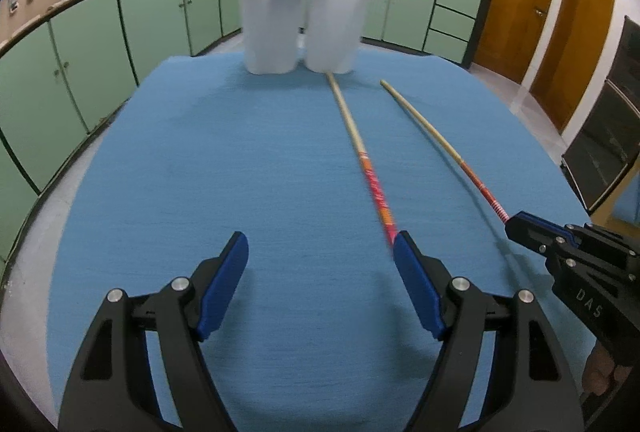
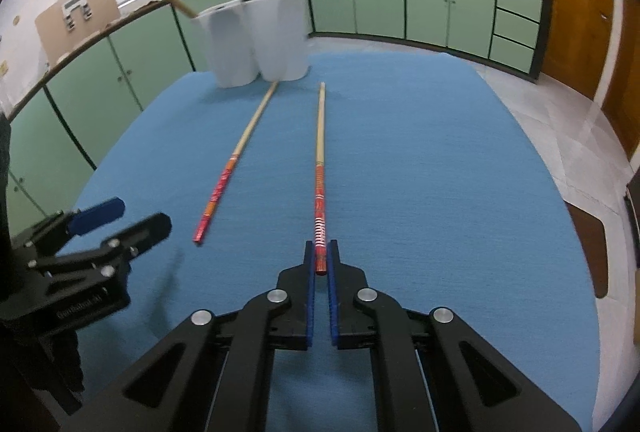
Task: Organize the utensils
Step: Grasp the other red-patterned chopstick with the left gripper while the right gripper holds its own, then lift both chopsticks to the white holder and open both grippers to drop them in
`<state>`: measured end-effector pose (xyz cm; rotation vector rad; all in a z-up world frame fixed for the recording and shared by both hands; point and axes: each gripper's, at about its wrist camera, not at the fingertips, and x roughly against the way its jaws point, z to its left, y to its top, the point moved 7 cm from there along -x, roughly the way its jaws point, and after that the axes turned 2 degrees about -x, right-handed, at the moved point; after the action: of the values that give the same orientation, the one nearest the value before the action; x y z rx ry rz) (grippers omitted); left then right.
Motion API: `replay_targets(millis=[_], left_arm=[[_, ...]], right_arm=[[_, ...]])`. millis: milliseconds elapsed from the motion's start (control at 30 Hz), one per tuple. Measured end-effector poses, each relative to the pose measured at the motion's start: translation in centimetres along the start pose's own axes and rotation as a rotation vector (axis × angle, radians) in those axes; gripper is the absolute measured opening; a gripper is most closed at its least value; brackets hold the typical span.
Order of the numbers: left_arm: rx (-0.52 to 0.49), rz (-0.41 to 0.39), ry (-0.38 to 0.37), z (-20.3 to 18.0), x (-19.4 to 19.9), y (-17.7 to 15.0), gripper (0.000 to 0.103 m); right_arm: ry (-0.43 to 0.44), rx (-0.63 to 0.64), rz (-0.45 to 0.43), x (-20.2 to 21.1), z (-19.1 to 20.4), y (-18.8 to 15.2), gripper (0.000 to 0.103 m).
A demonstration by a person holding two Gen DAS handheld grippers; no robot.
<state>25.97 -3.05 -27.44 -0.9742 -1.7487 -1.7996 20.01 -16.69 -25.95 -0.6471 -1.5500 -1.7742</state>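
The red-patterned end of a long wooden chopstick (image 2: 320, 168) is clamped between the blue pads of the right gripper (image 2: 321, 260); a second matching chopstick (image 2: 236, 160) is laid beside it on the blue cloth (image 2: 440, 192).

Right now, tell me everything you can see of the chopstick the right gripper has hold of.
The held chopstick is long, thin and straight, seemingly pale wood at its far tip, with a red, orange and white patterned handle end. The right gripper is closed on that patterned end. It points toward the white holders, its tip short of them, roughly alongside the other chopstick over the blue cloth. Whether it rests on the cloth is unclear.
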Motion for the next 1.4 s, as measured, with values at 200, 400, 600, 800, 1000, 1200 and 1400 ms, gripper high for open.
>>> replay_targets(millis=[200, 400, 600, 800, 1000, 1200, 1400], left_arm=[[-0.012, 0.042, -0.014, -2.4, -1.7, -0.2, 0.053], [-0.01, 0.055, 0.012, -3.0, -2.4, -0.1, 0.04], [-0.006, 0.052, 0.024, -3.4, -2.4, 0.1, 0.006], [0.003, 0.043, 0.028, -3.4, -2.2, 0.1, 0.005], [-0.015, -0.002, 0.036, -3.1, 0.0, 0.8, 0.005], [-0.032, -0.072, 0.041, -2.8, 3.7, 2.4, 0.005], [-0.034, -0.162, 0.037, -2.6, 7.5, 4.8, 0.005]], right_arm=[[-0.006, -0.031, -0.009, 0.4, -1.9, 0.2, 0.006], [-0.005, -0.033, -0.02, 0.5, -2.5, 0.4, 0.006], [0.002, -0.043, -0.023, 0.6, -2.7, 0.3, 0.006], [0.001, -0.045, -0.025, 0.8, -2.8, 0.4, 0.006], [-0.011, -0.024, -0.048, 1.7, -2.4, 0.8, 0.006], [-0.011, -0.012, -0.082, 3.3, -2.1, 1.9, 0.006], [0.0, 0.013, -0.15, 6.0, -1.3, 4.1, 0.006]])
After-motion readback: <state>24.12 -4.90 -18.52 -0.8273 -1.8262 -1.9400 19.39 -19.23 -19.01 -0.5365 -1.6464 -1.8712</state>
